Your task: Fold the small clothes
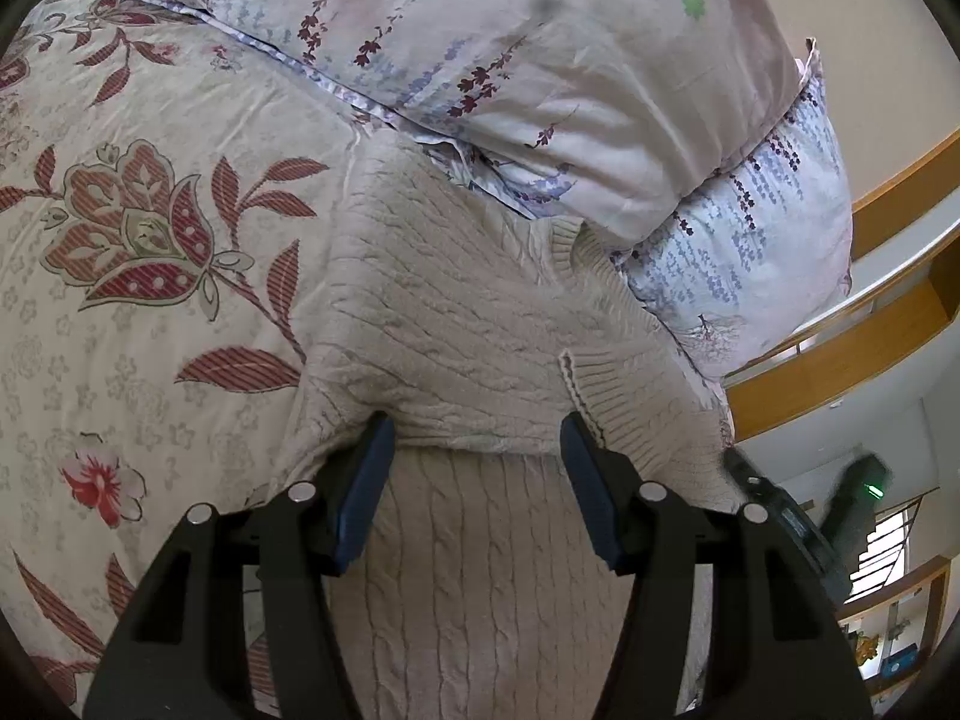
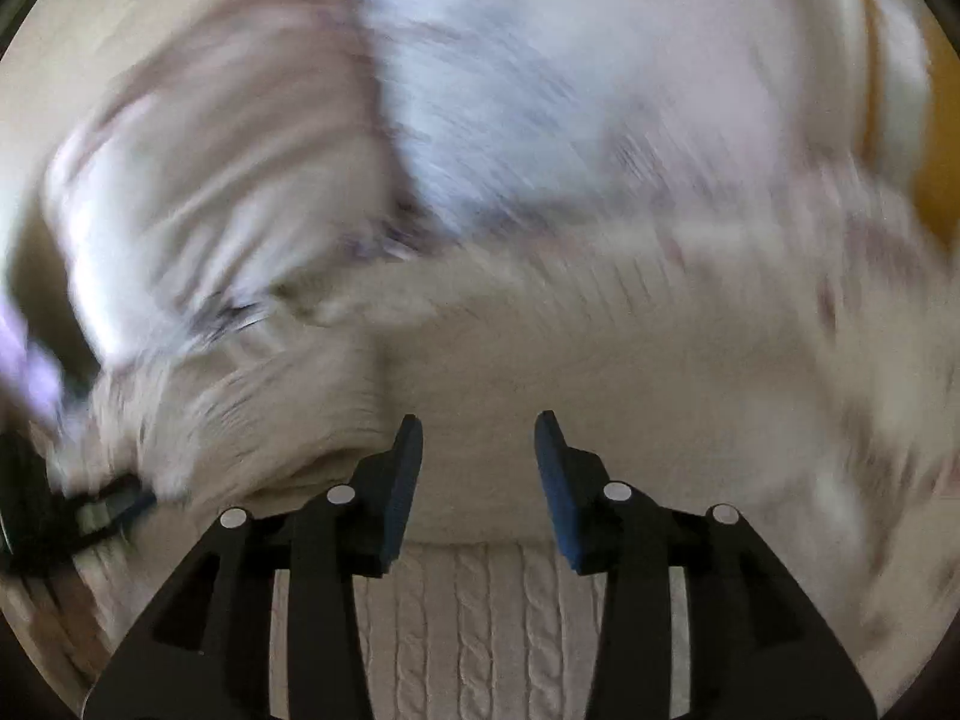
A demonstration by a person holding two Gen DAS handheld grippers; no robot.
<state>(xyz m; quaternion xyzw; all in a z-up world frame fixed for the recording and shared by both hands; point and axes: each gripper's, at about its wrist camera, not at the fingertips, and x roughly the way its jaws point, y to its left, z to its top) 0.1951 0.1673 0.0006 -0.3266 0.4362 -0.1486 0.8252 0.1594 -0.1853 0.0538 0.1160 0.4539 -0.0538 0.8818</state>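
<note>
A cream cable-knit sweater lies folded over on a floral bedsheet. My left gripper is open, its blue pads on either side of the sweater's folded edge, with knit fabric below between the fingers. A ribbed cuff or hem lies just right of it. In the right wrist view, which is badly motion-blurred, my right gripper is open over the same sweater, at a fold edge. The right gripper also shows at the lower right of the left wrist view.
A stack of pale floral pillows or a folded duvet lies right behind the sweater. Wooden shelves and a beige wall are at the right. The left gripper's body shows at the left edge of the right wrist view.
</note>
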